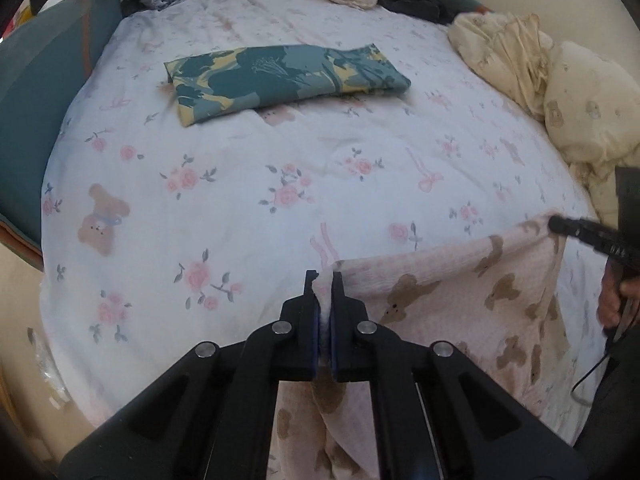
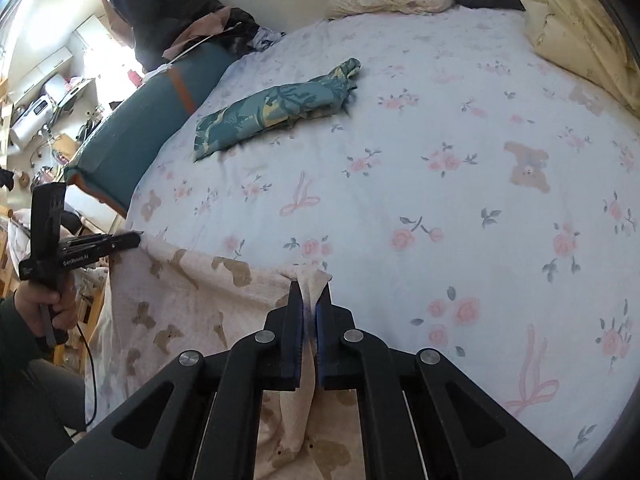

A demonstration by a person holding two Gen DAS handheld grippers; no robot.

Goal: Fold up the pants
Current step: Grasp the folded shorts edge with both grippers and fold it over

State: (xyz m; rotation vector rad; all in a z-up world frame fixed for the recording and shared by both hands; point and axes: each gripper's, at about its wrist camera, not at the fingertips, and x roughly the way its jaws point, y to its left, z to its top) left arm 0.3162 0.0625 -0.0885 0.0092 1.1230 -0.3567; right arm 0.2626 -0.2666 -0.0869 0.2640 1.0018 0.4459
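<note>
Bed (image 1: 248,208), soft floral-and-bear sheet, fills both views. Pink pants (image 1: 460,304) w/ brown bear print, thin waffle-ish cloth, hang at 6 o'clock over the near bed edge, top hem stretched taut betw. both claws. Folded teal-yellow patterned cloth (image 1: 280,80) lies flat at 12 o'clock, well apart. Cream pillows (image 1: 592,112) at 2 o'clock. Left claw (image 1: 325,280) held level, pointing along the bed, nearly closed, pinching one hem corner. Right claw (image 2: 310,290) likewise level, nearly closed on the other corner, cloth bunched between its blue pads (image 2: 294,344).
</note>
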